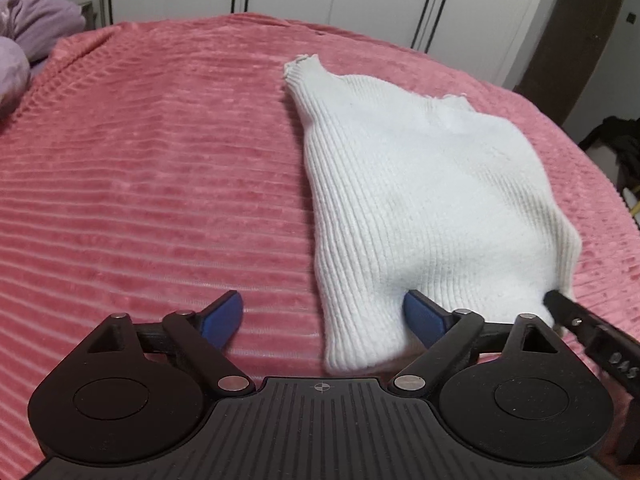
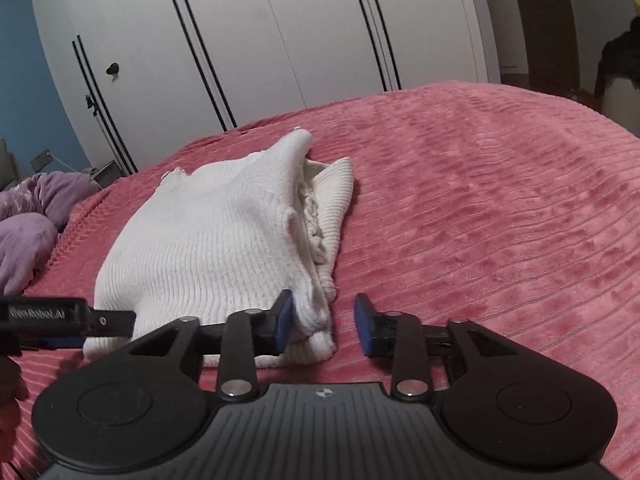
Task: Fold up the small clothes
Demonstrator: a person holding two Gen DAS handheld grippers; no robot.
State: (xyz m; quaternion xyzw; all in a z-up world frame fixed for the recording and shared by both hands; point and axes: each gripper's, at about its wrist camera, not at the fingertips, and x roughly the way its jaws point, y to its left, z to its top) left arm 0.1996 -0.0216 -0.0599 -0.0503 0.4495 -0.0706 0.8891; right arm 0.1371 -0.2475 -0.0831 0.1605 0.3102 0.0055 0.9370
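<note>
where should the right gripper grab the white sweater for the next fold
Probably the near right corner of the white knit sweater, coming in low from the near edge. There the folded layers stack into a thick hem edge between the open fingers of the right gripper, standing proud of the pink blanket, so the fingers can pinch all the layers.

Pink bedspread (image 1: 140,168): bare left of white knit garment (image 1: 420,200) and right of it. Obstacles: purple bedding (image 1: 36,28) at far-left edge; wardrobe (image 2: 280,40) behind bed.
</note>
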